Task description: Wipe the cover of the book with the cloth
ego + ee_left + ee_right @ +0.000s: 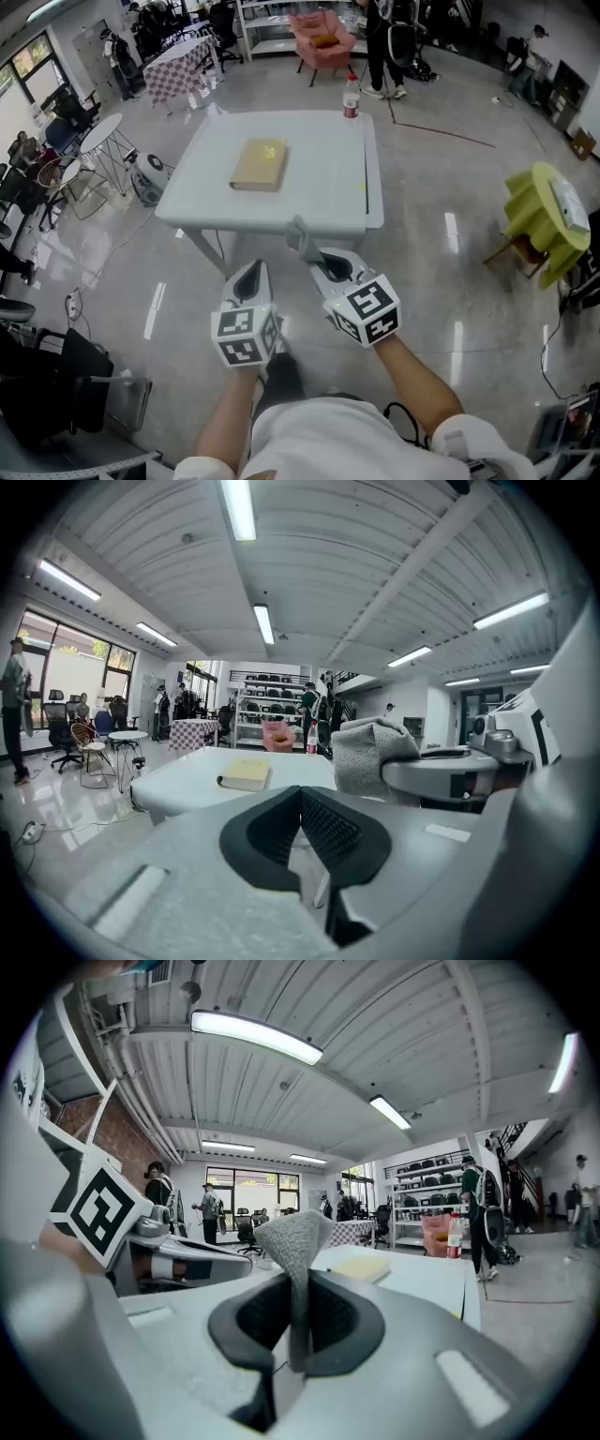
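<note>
A white table (pixel 323 202) bears the book (pixel 260 165); right tool (pixel 317 255) clamps grey cloth (pixel 301 239), left tool (pixel 251 275) seemingly closed.

Nubbly grey cloth (pixel 293 1237) sits between the right gripper (pixel 298 1321) jaws' matt black ribbed pads; ahead lies a matt tan book (pixel 260 164).

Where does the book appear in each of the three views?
Head view: book on the white table, upper centre-left.
Left gripper view: left of centre, on the table.
Right gripper view: just right of the cloth, centre.
Shared landmark: bottle at the table's far edge.
</note>
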A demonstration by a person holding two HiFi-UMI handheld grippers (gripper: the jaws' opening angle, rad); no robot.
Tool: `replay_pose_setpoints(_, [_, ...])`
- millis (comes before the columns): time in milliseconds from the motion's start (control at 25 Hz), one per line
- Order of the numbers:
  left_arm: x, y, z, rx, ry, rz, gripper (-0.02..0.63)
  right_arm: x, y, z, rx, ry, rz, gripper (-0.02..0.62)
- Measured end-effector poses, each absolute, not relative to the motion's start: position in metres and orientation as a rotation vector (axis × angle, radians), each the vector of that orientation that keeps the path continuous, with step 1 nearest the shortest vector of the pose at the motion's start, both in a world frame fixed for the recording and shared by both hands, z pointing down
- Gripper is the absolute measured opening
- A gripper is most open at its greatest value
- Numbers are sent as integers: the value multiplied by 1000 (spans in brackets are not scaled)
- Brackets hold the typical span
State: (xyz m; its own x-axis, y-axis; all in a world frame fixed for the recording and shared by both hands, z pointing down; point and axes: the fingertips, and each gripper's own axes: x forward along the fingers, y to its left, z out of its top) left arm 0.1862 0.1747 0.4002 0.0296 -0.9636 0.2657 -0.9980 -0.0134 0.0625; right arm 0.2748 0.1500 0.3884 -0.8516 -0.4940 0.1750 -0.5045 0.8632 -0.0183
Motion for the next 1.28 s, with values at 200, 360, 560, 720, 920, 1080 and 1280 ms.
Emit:
replay_pose_setpoints(200, [151, 147, 409, 2064, -2015, 203, 8, 240, 125, 396, 764, -2850, 83, 15])
replay_pose_setpoints(360, [117, 110, 415, 2057, -1992, 191, 8, 206, 90, 405, 755, -2820, 104, 15])
replay_pose_setpoints(560, [69, 54, 420, 2078, -1930, 182, 8, 158, 39, 411, 796, -2778, 125, 15])
replay_pose_setpoints(720, [37, 13, 423, 2099, -1878, 182, 8, 127, -2, 415, 841, -2740, 140, 15])
replay_pose_setpoints(920, [-11, -32, 431, 2131, -1804, 192, 8, 77, -49, 418, 899, -2699, 172, 15])
replay_pose_setpoints(1080, [-42, -65, 435, 2158, -1755, 191, 8, 49, -84, 421, 939, -2646, 159, 15])
replay_pose_setpoints(1280, [-65, -89, 435, 2204, -1704, 197, 8, 29, -118, 417, 977, -2571, 71, 15])
